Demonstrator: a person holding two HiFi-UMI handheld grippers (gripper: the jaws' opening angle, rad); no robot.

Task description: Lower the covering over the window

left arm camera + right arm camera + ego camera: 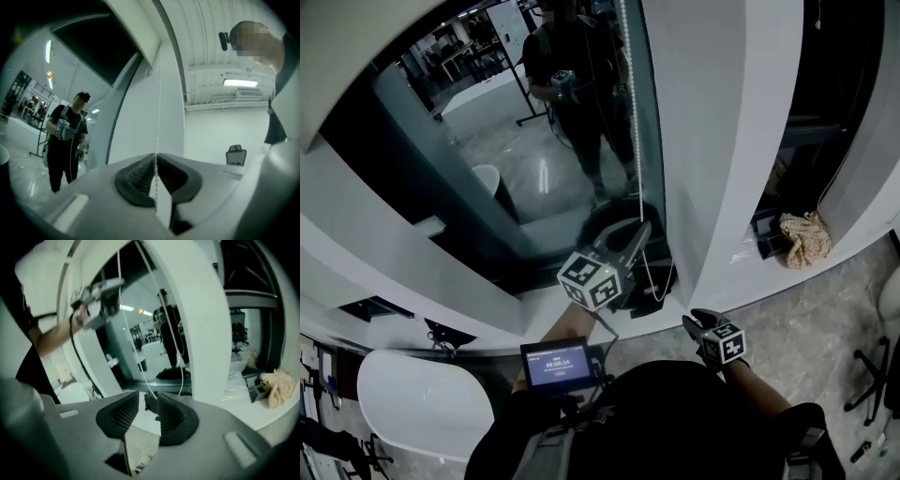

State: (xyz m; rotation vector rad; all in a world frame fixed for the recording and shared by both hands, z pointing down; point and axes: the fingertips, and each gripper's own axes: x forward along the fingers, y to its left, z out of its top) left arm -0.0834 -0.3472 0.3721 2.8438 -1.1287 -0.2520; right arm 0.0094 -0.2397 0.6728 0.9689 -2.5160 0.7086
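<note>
A white bead chain (pixel 631 112) hangs down in front of the dark window glass (pixel 487 122). My left gripper (pixel 640 234) is raised at the window with its jaws shut on the chain. In the left gripper view the chain (pixel 158 103) runs straight up from between the pressed pads of the left gripper (pixel 155 158). My right gripper (pixel 697 324) is lower and to the right, near the white pillar. Its pads stand apart in the right gripper view, where the chain (pixel 138 369) slants down into the gap of the right gripper (pixel 148 399). The chain's loop (pixel 181 366) hangs beyond.
A white pillar (pixel 712 141) stands right of the window. A crumpled beige cloth (pixel 804 239) lies on the ledge beyond it. The glass reflects a person (pixel 572 84). A small screen (pixel 555 364) sits at my chest, a white round seat (pixel 422 403) lower left, a chair base (pixel 874 375) right.
</note>
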